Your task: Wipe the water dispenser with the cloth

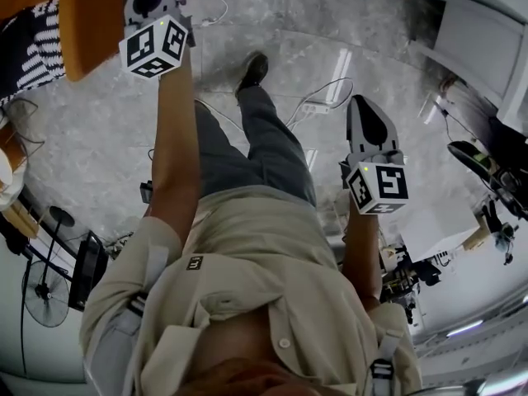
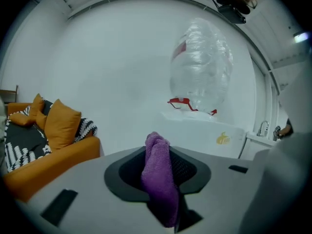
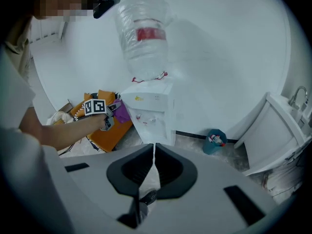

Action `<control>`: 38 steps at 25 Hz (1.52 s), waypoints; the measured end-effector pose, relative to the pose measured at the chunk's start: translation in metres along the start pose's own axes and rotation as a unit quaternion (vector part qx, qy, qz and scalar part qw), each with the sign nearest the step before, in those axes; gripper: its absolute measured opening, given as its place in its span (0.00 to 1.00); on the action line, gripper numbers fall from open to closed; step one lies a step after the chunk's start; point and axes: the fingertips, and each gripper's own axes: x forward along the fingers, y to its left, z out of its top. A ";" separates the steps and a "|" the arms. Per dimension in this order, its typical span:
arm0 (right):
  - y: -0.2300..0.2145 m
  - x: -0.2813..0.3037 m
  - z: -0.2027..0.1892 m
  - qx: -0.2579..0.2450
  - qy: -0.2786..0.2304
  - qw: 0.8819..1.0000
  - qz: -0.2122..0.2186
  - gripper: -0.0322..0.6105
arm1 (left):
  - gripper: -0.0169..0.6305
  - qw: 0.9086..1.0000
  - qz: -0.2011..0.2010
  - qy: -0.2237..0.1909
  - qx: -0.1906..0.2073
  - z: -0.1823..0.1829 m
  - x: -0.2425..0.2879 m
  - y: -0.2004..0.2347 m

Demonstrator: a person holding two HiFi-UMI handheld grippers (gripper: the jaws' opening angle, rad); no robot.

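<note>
My left gripper (image 2: 159, 150) is shut on a purple cloth (image 2: 161, 184) that hangs folded between its jaws. Ahead of it, a little to the right, stands the white water dispenser (image 2: 204, 136) with a clear bottle (image 2: 201, 67) upside down on top. In the right gripper view the dispenser (image 3: 155, 112) stands against the wall, and the left gripper's marker cube (image 3: 95, 107) and the cloth (image 3: 122, 113) sit just left of it, apart from its side. My right gripper (image 3: 154, 149) is shut with nothing in it, held back from the dispenser. The head view shows both grippers (image 1: 157, 7) (image 1: 364, 106) raised.
An orange sofa (image 2: 48, 152) with cushions stands left of the dispenser. A small blue bin (image 3: 215, 140) sits on the floor to its right, with a white sink cabinet (image 3: 278, 130) beyond. Cables and a power strip (image 1: 316, 107) lie on the floor by the person's feet.
</note>
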 end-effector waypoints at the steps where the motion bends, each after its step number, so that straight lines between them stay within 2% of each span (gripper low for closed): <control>1: 0.001 0.001 0.001 -0.001 0.001 1.000 0.001 0.09 | 0.22 1.000 -0.006 -0.002 0.000 0.001 0.000 -0.003; 5: -0.002 -0.002 -0.003 0.004 0.003 1.000 -0.004 0.09 | 0.22 0.998 -0.057 -0.007 -0.001 0.003 0.008 -0.044; 9: -0.015 -0.009 -0.013 0.019 0.001 1.000 -0.016 0.09 | 0.22 0.994 -0.107 0.005 -0.012 -0.011 0.011 -0.099; 11: -0.023 -0.013 -0.021 0.030 0.001 0.999 -0.023 0.09 | 0.22 0.988 -0.152 0.013 0.001 -0.020 0.012 -0.143; 15: -0.041 -0.027 -0.039 0.053 0.001 0.998 -0.040 0.09 | 0.22 0.971 -0.235 0.031 0.021 -0.038 0.018 -0.229; 17: -0.049 -0.034 -0.048 0.063 0.001 0.997 -0.049 0.09 | 0.22 0.965 -0.258 0.042 0.023 -0.046 0.022 -0.258; 19: -0.055 -0.038 -0.055 0.072 0.002 0.996 -0.056 0.09 | 0.22 0.963 -0.265 0.045 0.023 -0.051 0.024 -0.270; 24: -0.060 -0.038 -0.062 0.078 0.005 0.995 -0.059 0.09 | 0.22 0.966 -0.253 0.041 0.026 -0.050 0.029 -0.258; 28: -0.050 -0.027 -0.053 0.066 0.006 0.997 -0.045 0.09 | 0.22 0.974 -0.224 0.033 0.029 -0.040 0.027 -0.224; 31: -0.037 -0.016 -0.043 0.054 0.008 0.998 -0.031 0.09 | 0.22 0.984 -0.172 0.028 0.028 -0.036 0.023 -0.169; 34: -0.025 -0.004 -0.036 0.042 0.013 0.999 -0.018 0.09 | 0.22 0.995 -0.093 0.029 0.017 -0.037 0.020 -0.091; 36: -0.017 0.002 -0.035 0.035 0.017 0.999 -0.011 0.09 | 0.22 0.998 -0.051 0.030 0.004 -0.039 0.017 -0.047; 38: -0.009 0.008 -0.035 0.030 0.020 0.999 -0.006 0.09 | 0.22 0.999 -0.029 0.030 0.000 -0.040 0.014 -0.020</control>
